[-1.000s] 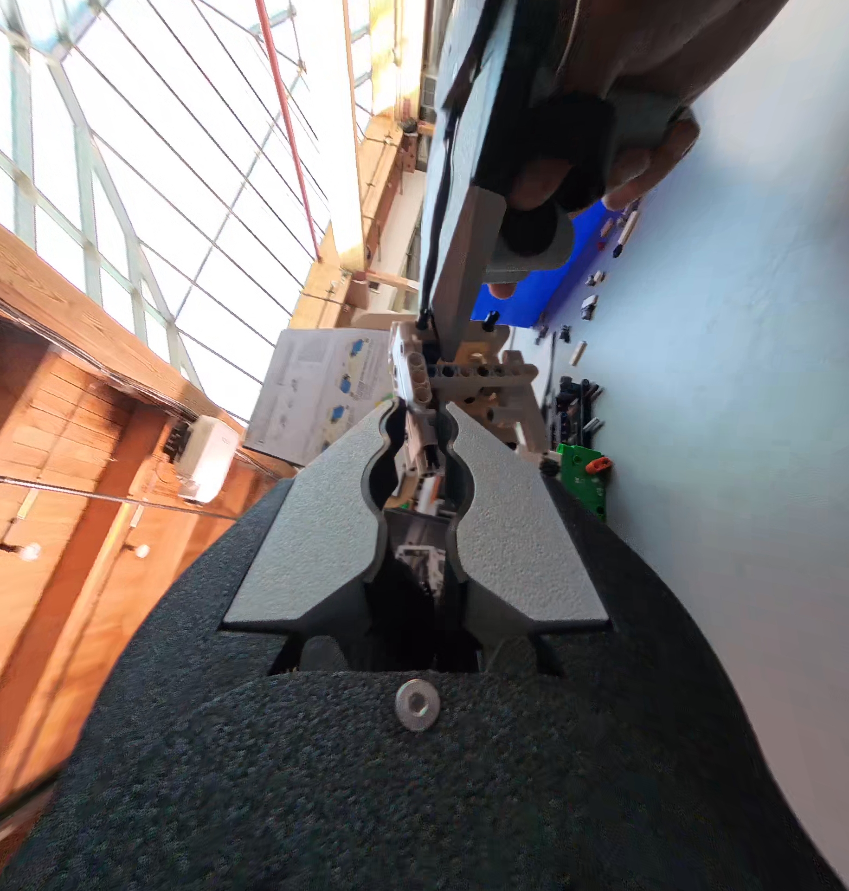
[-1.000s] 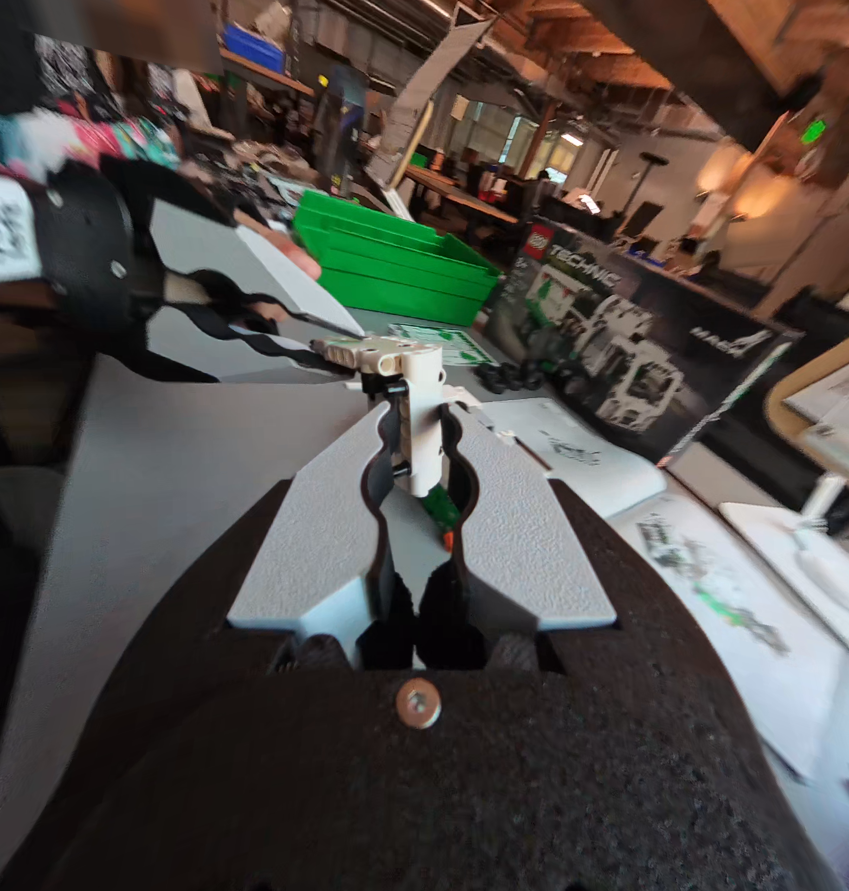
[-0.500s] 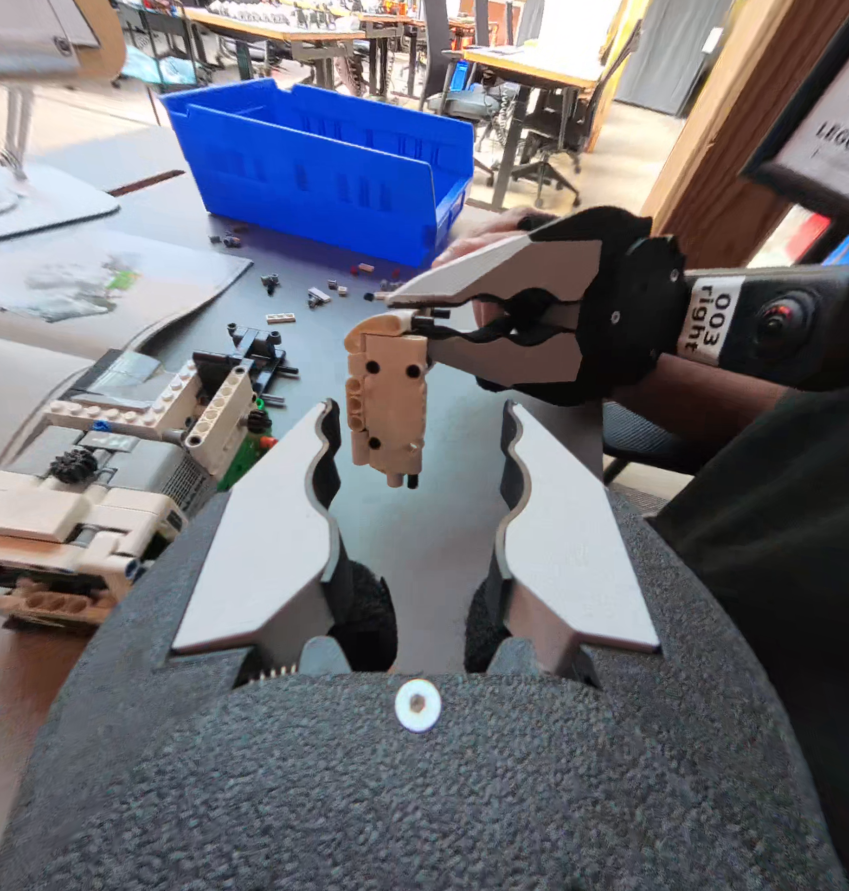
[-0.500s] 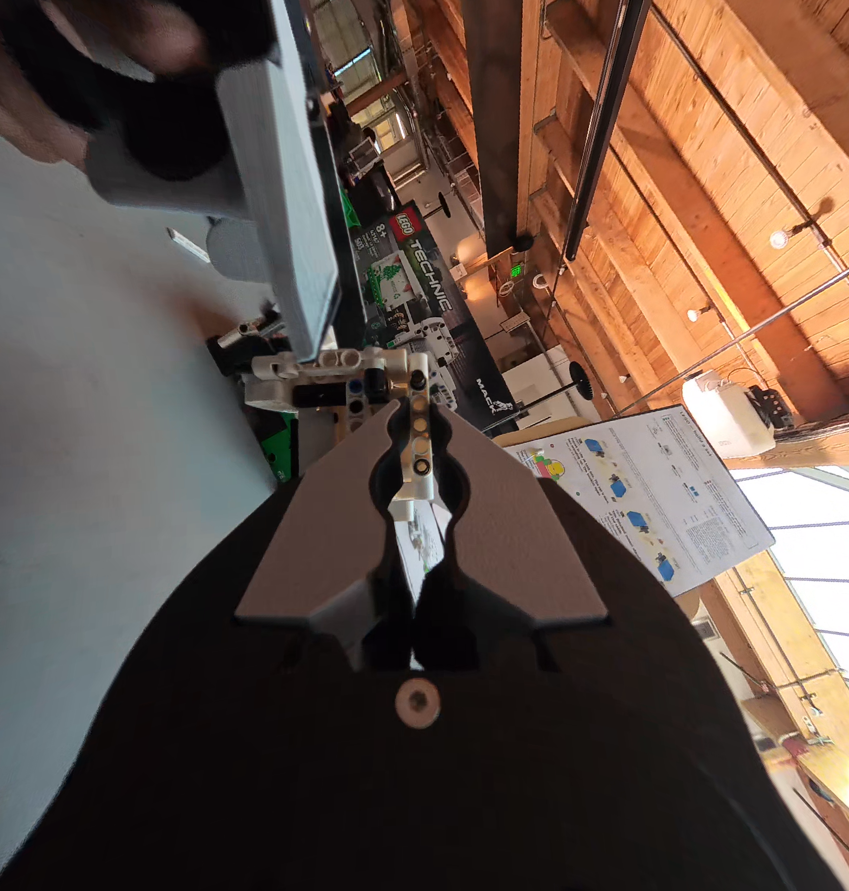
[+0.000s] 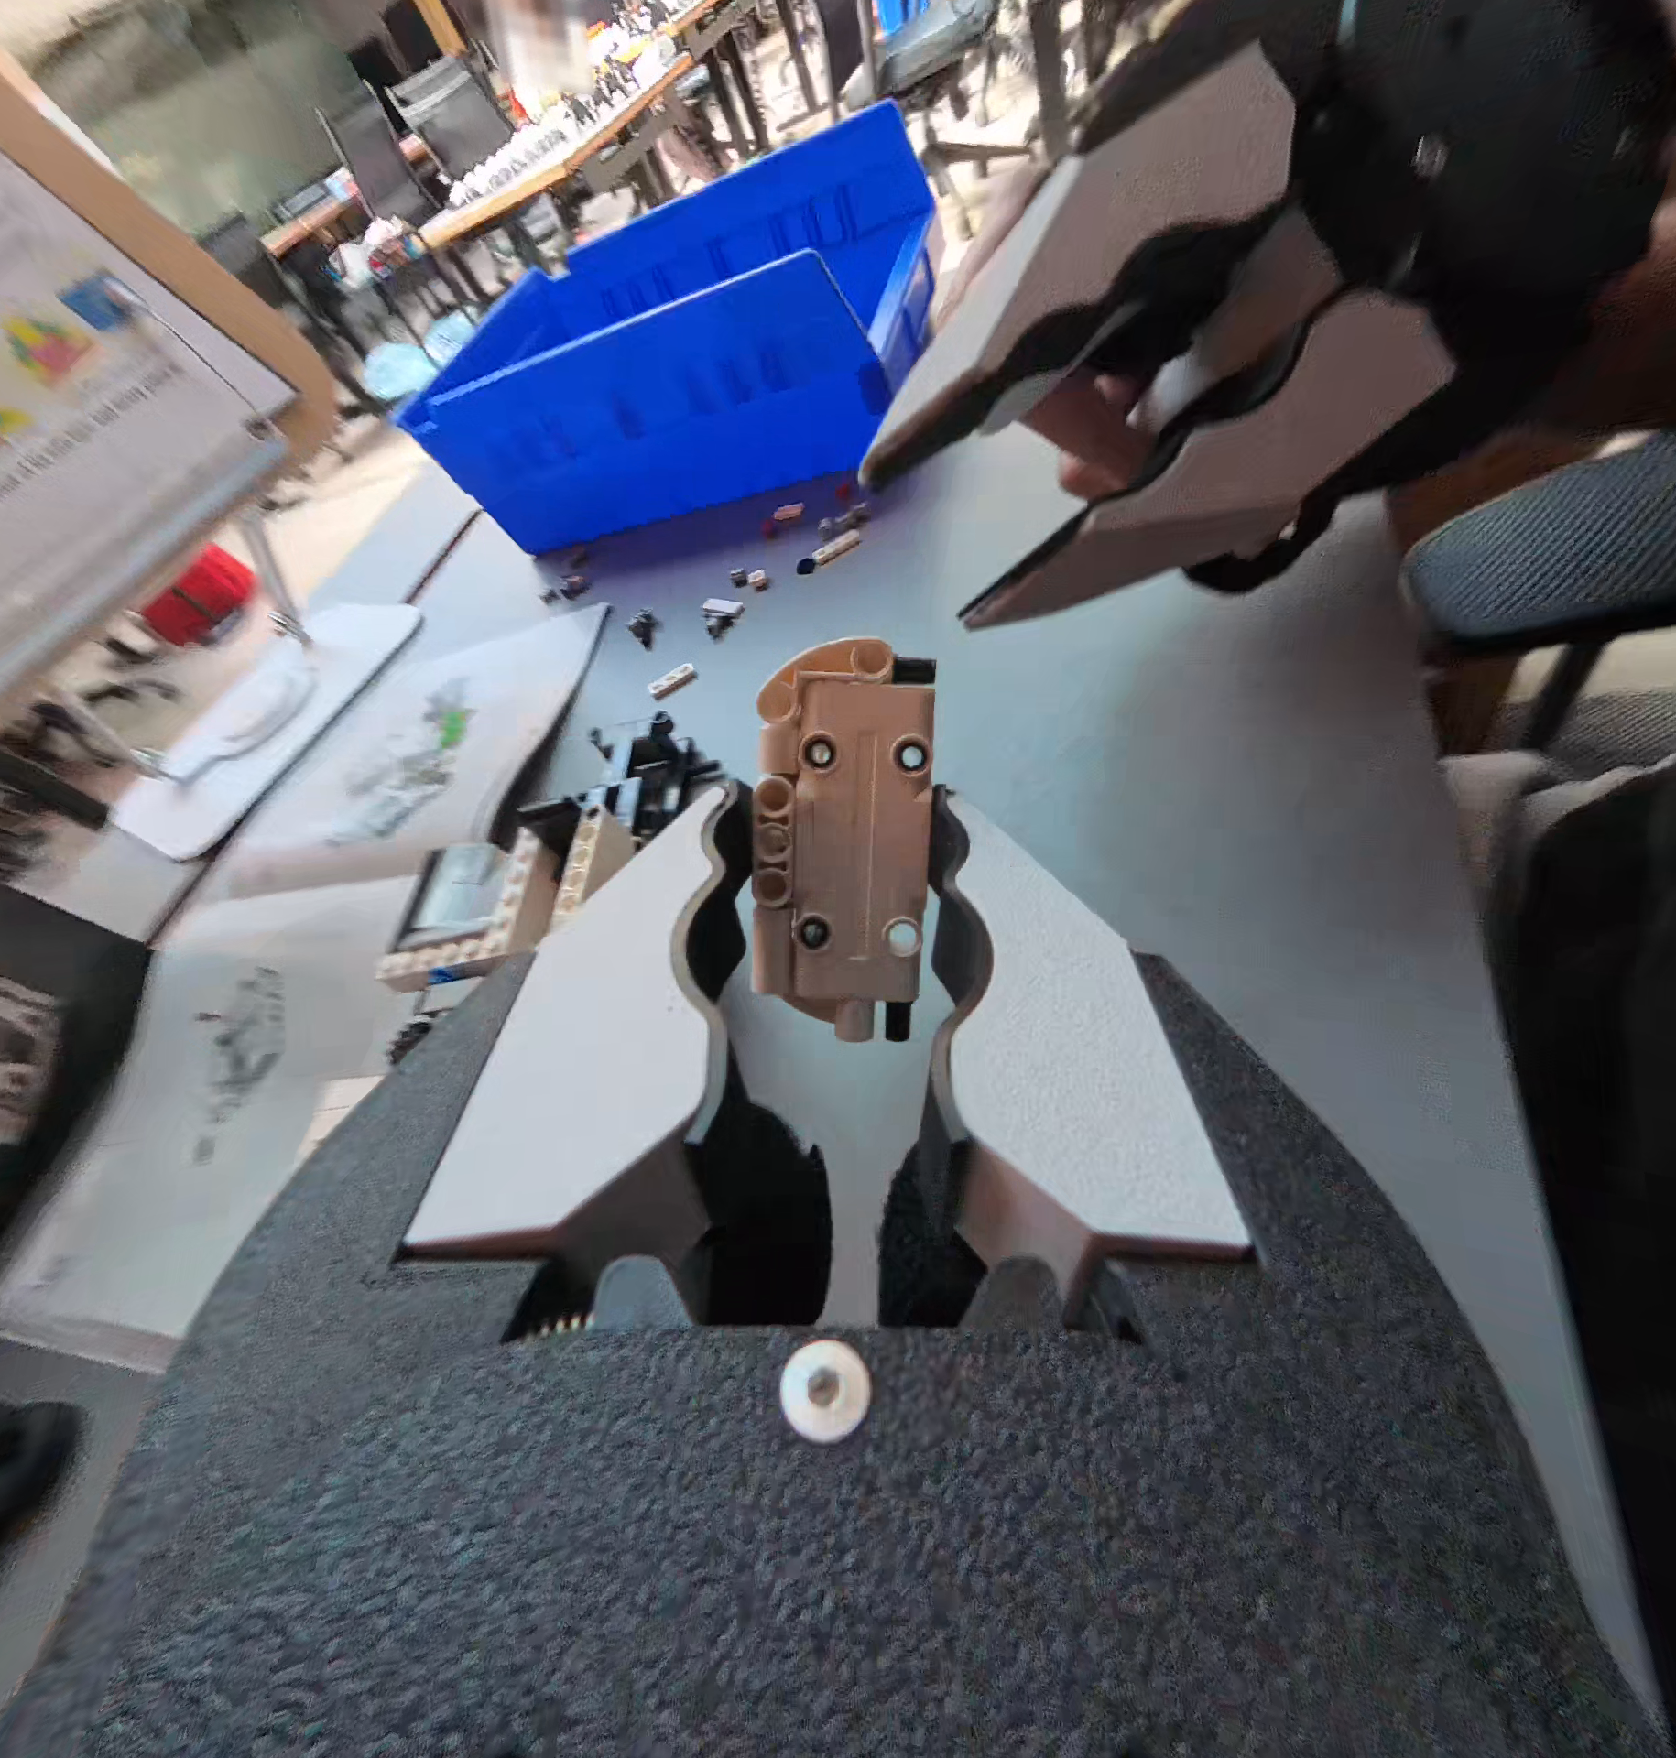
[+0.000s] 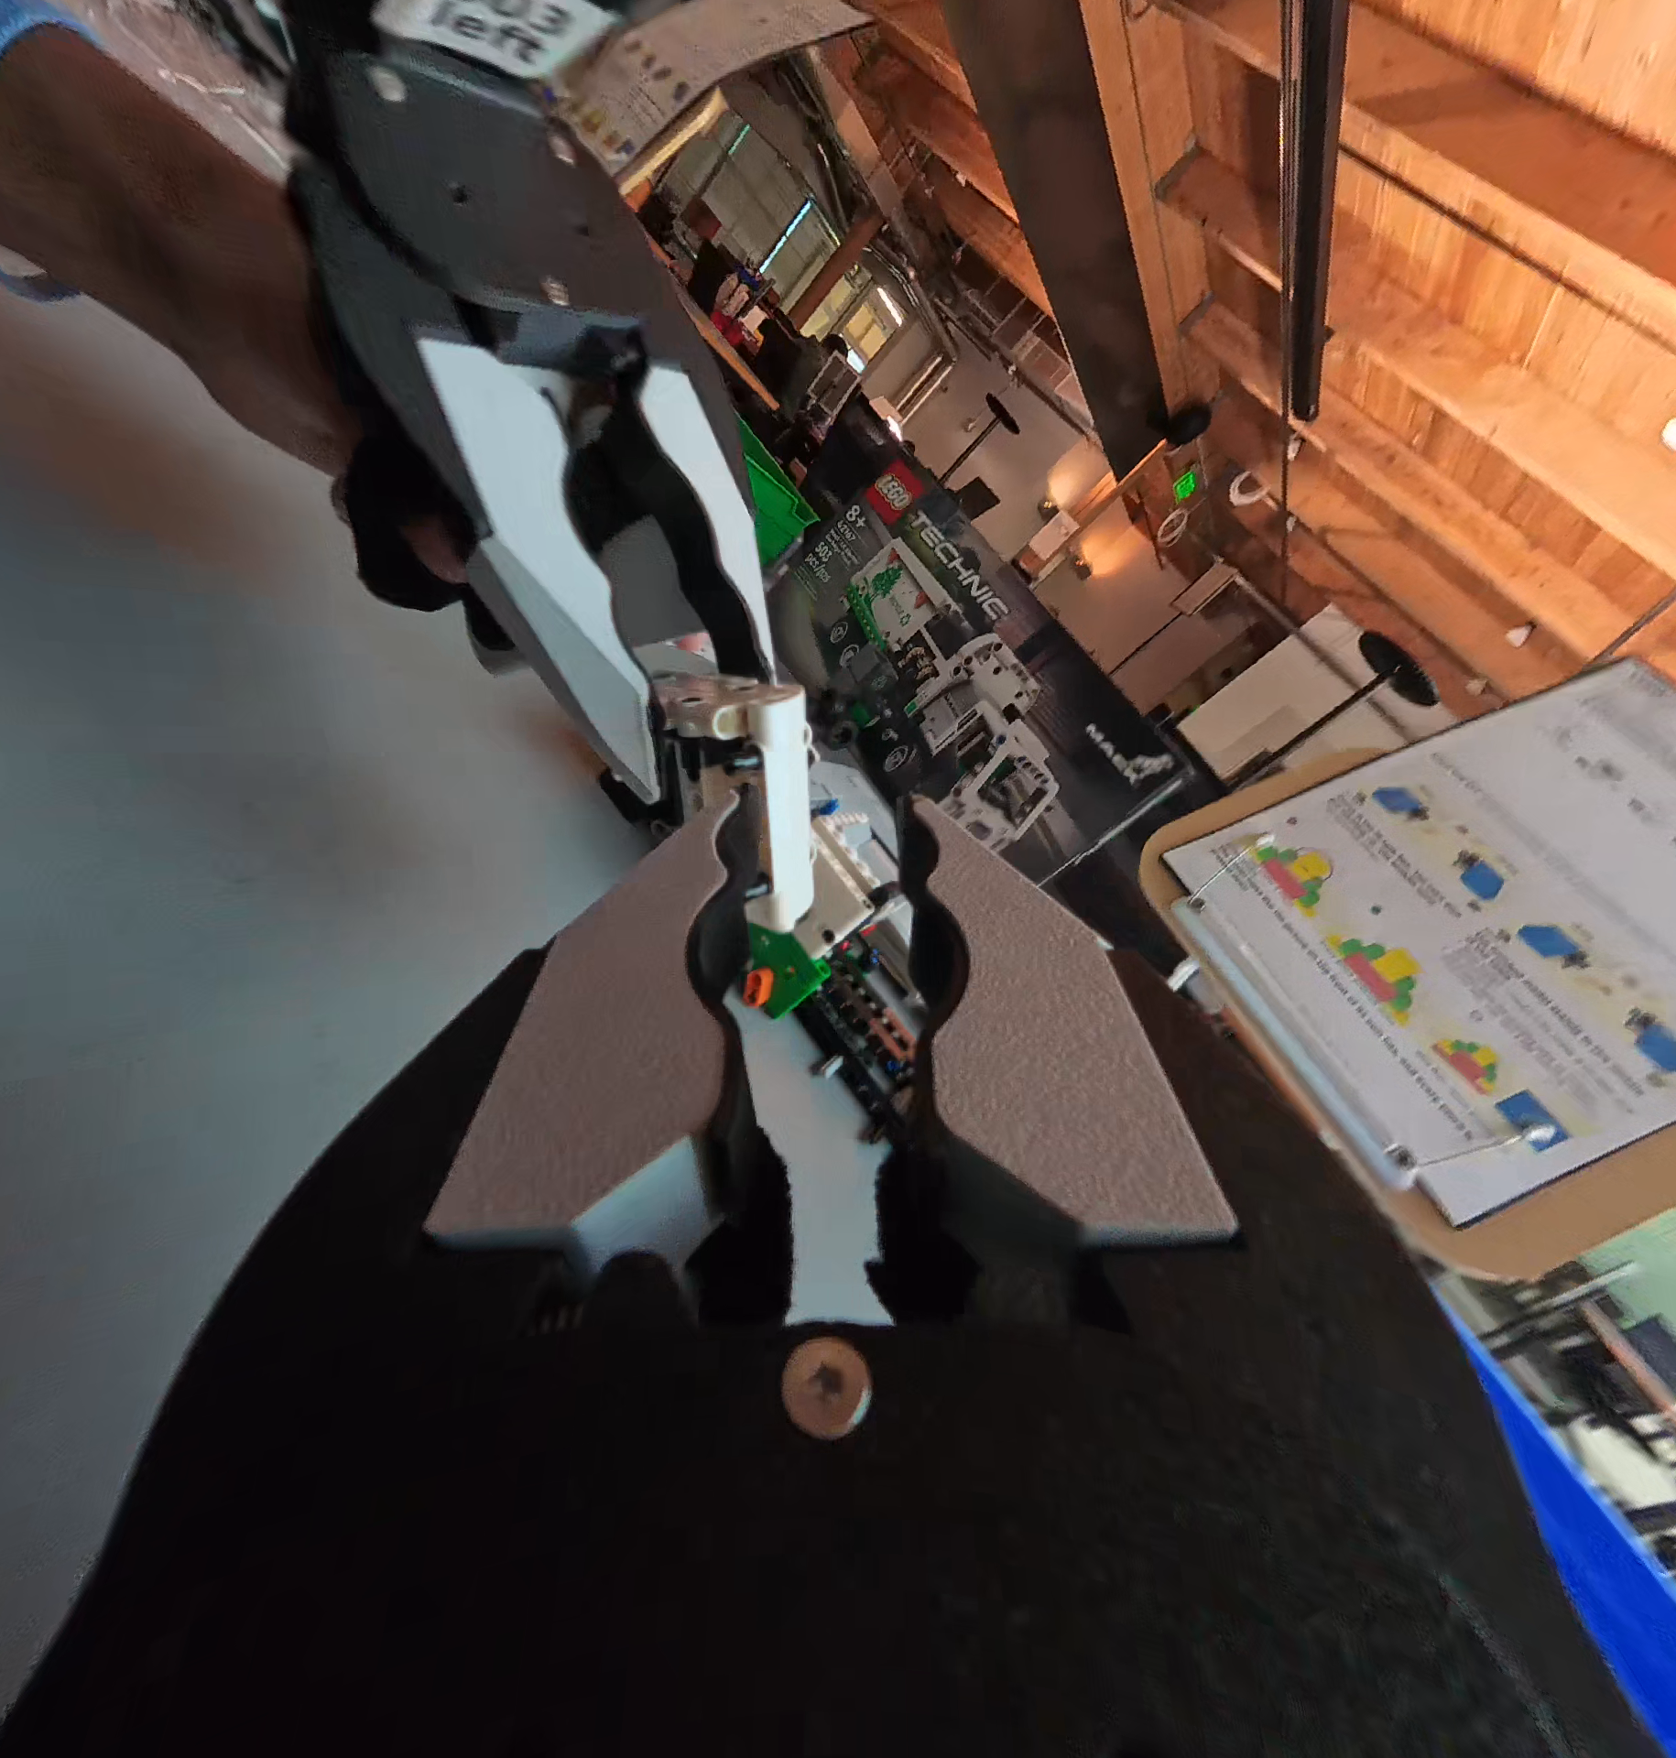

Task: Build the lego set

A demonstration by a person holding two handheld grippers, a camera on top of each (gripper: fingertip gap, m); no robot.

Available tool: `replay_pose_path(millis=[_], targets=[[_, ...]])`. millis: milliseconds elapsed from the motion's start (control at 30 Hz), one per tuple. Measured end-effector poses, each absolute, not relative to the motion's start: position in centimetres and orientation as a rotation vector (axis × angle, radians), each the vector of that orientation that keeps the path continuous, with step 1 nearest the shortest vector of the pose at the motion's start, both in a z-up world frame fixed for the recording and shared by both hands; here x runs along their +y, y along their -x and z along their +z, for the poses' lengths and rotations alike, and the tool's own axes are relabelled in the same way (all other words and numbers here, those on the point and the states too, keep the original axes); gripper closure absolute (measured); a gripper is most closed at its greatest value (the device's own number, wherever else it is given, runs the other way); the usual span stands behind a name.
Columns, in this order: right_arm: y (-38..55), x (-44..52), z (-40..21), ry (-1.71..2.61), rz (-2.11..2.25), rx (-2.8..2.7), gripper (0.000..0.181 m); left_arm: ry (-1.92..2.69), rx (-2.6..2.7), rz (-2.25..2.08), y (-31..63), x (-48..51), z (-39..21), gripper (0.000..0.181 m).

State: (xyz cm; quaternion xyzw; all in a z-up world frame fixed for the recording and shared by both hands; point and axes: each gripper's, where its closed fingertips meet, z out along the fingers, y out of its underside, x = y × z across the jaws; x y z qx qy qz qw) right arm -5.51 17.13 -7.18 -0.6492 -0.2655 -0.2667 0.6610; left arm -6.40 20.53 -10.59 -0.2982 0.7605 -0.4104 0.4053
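Note:
A tan-white Lego panel piece point(image 5: 853, 856) stands upright between the fingers of my left gripper point(image 5: 834, 794), which is shut on its sides above the grey table point(image 5: 1148, 809). In the right wrist view the same piece point(image 6: 785, 809) hangs from the left gripper point(image 6: 710, 723). My right gripper point(image 6: 820, 809) is open and empty, its fingers on either side of the piece without touching it. It also shows at the upper right of the left wrist view point(image 5: 920, 542), jaws apart. The partly built model point(image 5: 492, 904) lies on the table to the left, with a green part point(image 6: 787, 980).
A blue bin point(image 5: 682, 400) stands at the far side with loose small parts point(image 5: 720, 609) before it. Instruction sheets point(image 5: 387, 761) lie at the left. A Lego box point(image 6: 958, 685) and a sheet on a stand point(image 6: 1481, 951) are behind. A chair point(image 5: 1576, 542) is at the right. One gripper's finger ends stand about 5 cm off the other's.
The piece passed from the right gripper to the left. The left gripper closed on it, and the right gripper opened and drew back.

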Motion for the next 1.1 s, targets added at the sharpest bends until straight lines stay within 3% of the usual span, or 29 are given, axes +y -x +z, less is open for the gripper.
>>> replay_pose_path(millis=[167, 333, 400, 567, 733, 900, 1000, 1100], targets=[[3.8, 16.9, -8.2, 1.656, 0.002, -0.25, 0.145, 0.299, 1.839, -0.465, 6.0, 21.6, -11.4, 0.145], [4.3, 18.2, -9.8, 1.771, 0.505, -0.06, 0.096, 0.182, 1.795, -0.321, 5.8, 21.6, -11.6, 0.146], [5.0, 18.9, -11.0, 1.822, 0.538, -0.079, 0.085, 0.168, 1.784, -0.316, 5.8, 21.3, -11.3, 0.146], [5.9, 20.4, -11.3, 1.842, 0.529, -0.106, 0.087, 0.08, 1.75, -0.265, 6.0, 20.2, -10.9, 0.146], [6.0, 21.0, -11.3, 1.843, 0.521, -0.099, 0.106, 0.042, 1.717, -0.209, 5.9, 19.7, -10.3, 0.148], [5.4, 21.0, -11.4, 1.852, 0.515, -0.046, 0.107, 0.158, 1.743, -0.248, 5.5, 20.0, -10.6, 0.145], [4.4, 20.7, -11.9, 1.874, 0.44, -0.023, 0.107, 0.249, 1.793, -0.295, 5.4, 20.4, -11.1, 0.125], [2.7, 20.3, -11.6, 1.856, 0.364, 0.024, 0.108, 0.393, 1.838, -0.438, 5.5, 21.2, -11.2, 0.122]])
